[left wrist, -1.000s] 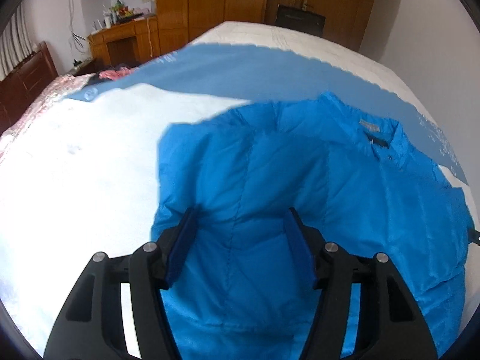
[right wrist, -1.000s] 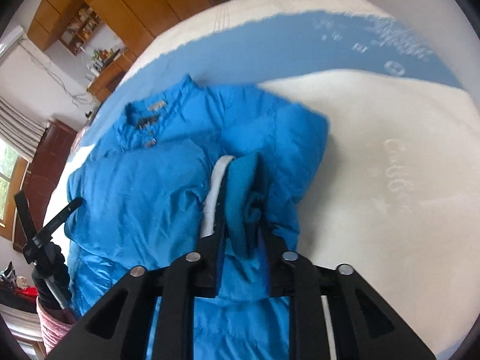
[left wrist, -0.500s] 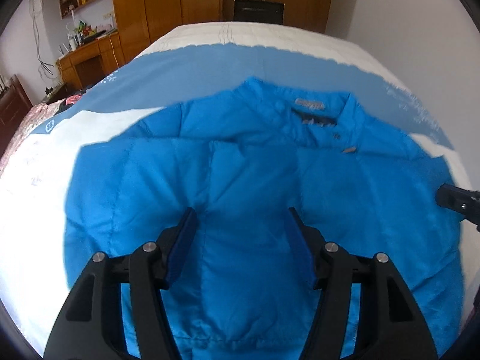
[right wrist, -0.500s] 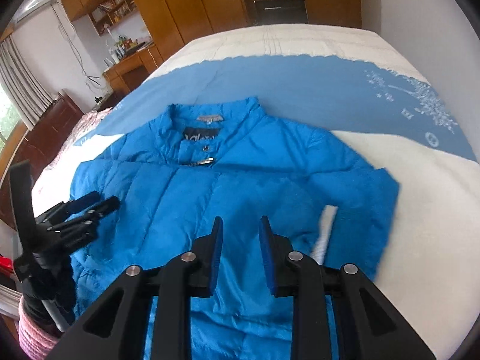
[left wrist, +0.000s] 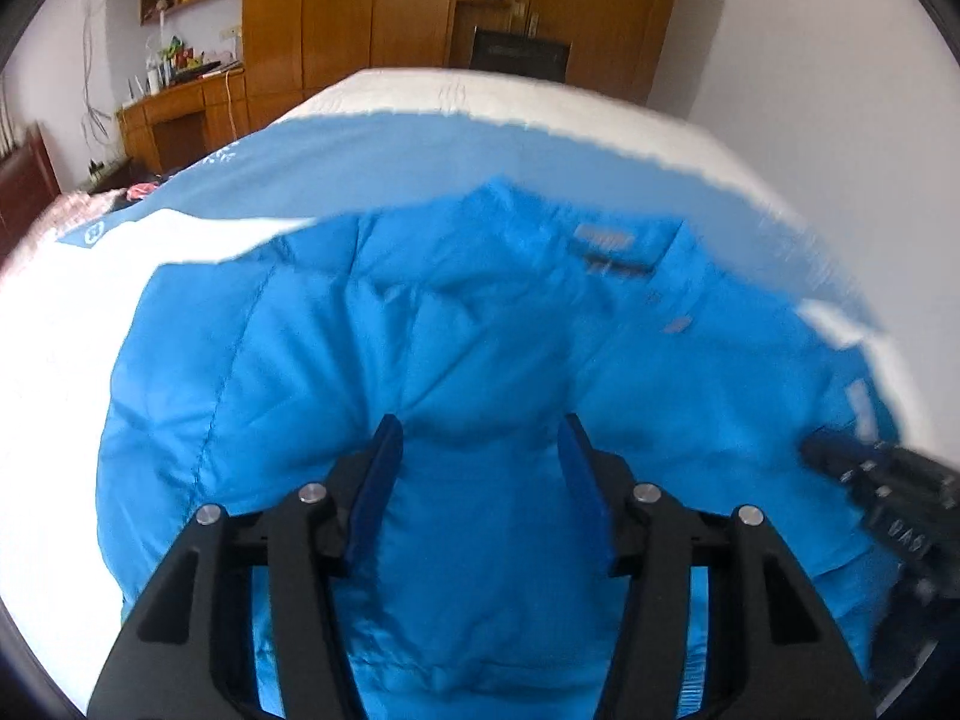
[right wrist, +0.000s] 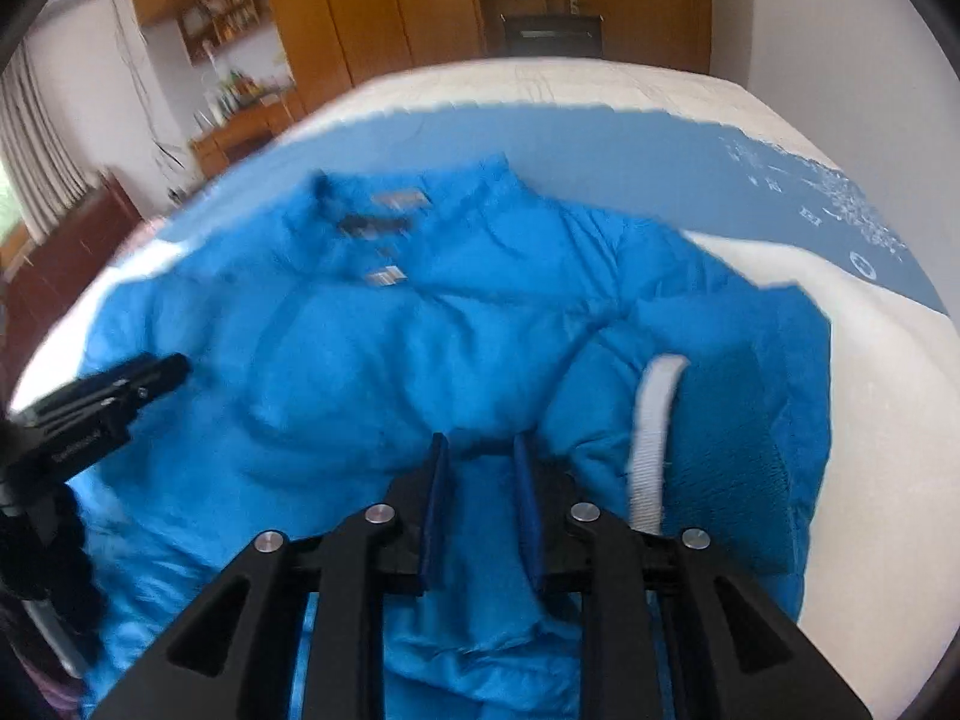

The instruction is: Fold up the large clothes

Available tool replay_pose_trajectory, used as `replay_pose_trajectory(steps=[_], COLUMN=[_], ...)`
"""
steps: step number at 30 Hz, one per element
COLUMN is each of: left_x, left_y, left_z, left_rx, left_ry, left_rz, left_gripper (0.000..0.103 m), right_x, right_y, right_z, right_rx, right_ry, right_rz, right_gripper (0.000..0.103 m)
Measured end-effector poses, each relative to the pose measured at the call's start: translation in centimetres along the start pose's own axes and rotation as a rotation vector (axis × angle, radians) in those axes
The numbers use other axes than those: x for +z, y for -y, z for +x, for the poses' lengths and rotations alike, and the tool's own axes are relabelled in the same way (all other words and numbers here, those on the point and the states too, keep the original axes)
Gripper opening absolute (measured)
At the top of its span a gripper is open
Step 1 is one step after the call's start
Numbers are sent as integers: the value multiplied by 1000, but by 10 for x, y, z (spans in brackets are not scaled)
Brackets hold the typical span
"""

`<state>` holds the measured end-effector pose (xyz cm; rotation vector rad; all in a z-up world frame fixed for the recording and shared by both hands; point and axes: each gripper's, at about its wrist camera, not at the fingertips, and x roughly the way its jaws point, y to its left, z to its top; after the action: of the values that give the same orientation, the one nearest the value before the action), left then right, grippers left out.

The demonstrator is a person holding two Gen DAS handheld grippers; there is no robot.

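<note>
A bright blue puffer jacket (left wrist: 480,330) lies front up on the bed, collar at the far end. My left gripper (left wrist: 480,426) hovers over its lower middle, jaws closing, with only the fabric below showing in the gap. My right gripper (right wrist: 480,441) hangs over the same area, its jaws a narrow gap apart and holding nothing. The right sleeve lies folded onto the jacket (right wrist: 360,360), showing its white cuff band (right wrist: 654,420) and teal lining (right wrist: 732,432). Each gripper shows in the other's view: the right gripper (left wrist: 870,480) and the left gripper (right wrist: 120,390).
The bed (left wrist: 60,360) has a white cover with a blue band (left wrist: 360,168) beyond the collar. Past the bed stand a wooden wardrobe (left wrist: 360,12), a cluttered desk (left wrist: 180,114) and a dark box (left wrist: 519,60). A white wall runs along the right.
The right gripper let go of the sleeve cuff, which now lies folded on the jacket. Both grippers swung in over the jacket's middle. The left jaws narrowed slightly.
</note>
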<state>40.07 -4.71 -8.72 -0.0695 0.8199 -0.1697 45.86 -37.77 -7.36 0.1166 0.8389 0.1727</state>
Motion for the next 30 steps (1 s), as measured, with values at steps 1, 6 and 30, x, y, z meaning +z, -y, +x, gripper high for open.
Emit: replay_pose_trajectory(steps=[1, 6, 30], left_x=[2, -6, -162], left_y=[3, 18, -126], left_z=[-3, 18, -189], left_rx=[-1, 34, 93], left_ry=[14, -42, -101], left_rz=[4, 65, -71], left_gripper=[53, 53, 77], right_x=[3, -2, -180], right_y=[-4, -24, 55], right_z=[-5, 16, -199], right_rx=[-4, 25, 203], right_ry=[18, -52, -35], right_rz=[-11, -52, -35], right_gripper=[23, 24, 62])
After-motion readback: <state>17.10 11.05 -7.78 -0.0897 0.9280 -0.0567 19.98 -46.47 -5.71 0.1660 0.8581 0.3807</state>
